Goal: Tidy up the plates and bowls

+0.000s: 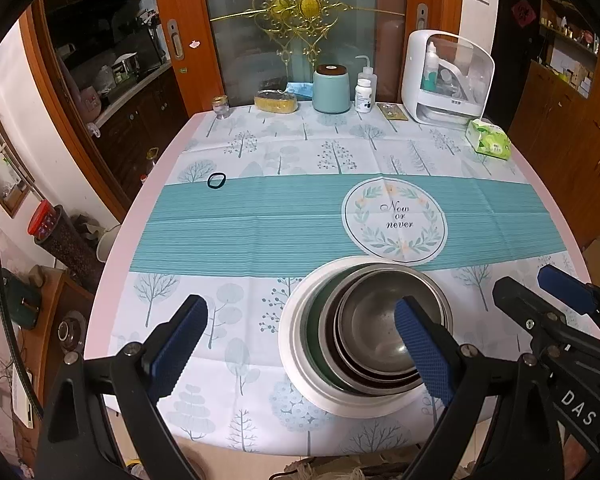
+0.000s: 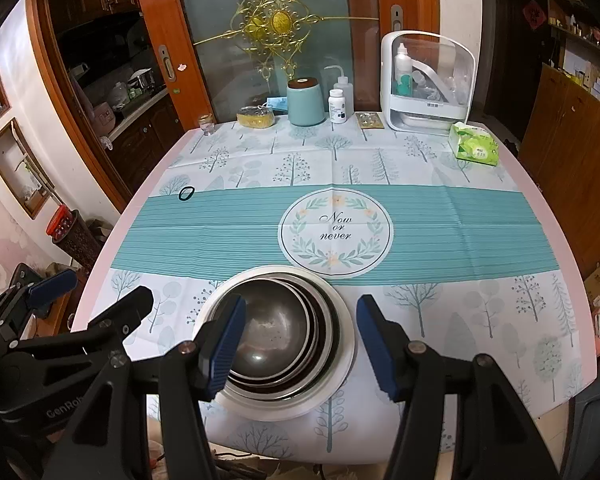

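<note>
A stack of nested steel bowls (image 1: 384, 332) sits on a white plate (image 1: 296, 356) near the table's front edge; the bowls (image 2: 276, 336) and the plate (image 2: 340, 368) also show in the right wrist view. My left gripper (image 1: 300, 344) is open and empty, held above the table just left of the stack, its right finger over the bowls. My right gripper (image 2: 300, 344) is open and empty, its jaws standing either side of the stack's right half. The right gripper also shows at the far right in the left wrist view (image 1: 540, 296).
At the table's back stand a small glass jar (image 1: 221, 106), a yellow sponge (image 1: 276, 102), a teal canister (image 1: 331, 89), a white bottle (image 1: 364, 95), a white storage box (image 1: 446, 76) and a green tissue pack (image 1: 489, 140). A black hair tie (image 1: 216, 180) lies at the left.
</note>
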`<state>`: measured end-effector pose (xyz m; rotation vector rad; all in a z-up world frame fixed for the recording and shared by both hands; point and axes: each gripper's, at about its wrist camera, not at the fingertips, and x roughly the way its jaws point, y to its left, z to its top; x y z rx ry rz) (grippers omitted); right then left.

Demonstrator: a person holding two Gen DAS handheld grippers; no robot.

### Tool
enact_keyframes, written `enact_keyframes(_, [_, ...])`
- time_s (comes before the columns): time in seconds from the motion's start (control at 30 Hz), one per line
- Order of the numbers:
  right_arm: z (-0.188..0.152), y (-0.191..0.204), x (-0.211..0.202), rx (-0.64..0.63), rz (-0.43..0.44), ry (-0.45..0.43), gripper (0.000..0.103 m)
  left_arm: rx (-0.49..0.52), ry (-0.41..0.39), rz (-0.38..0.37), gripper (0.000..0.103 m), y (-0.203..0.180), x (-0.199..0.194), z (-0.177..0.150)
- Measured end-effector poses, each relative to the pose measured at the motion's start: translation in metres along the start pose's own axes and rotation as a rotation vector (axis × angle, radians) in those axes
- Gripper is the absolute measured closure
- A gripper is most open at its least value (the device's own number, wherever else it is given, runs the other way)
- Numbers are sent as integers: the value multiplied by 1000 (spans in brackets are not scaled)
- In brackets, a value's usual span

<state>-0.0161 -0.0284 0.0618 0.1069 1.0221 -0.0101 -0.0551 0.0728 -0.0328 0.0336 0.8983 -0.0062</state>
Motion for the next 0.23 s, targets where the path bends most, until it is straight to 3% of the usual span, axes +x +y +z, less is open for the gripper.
enact_keyframes(0.23, [-1, 1, 1, -1, 0, -1, 45, -1, 1, 2, 9, 0, 1, 0])
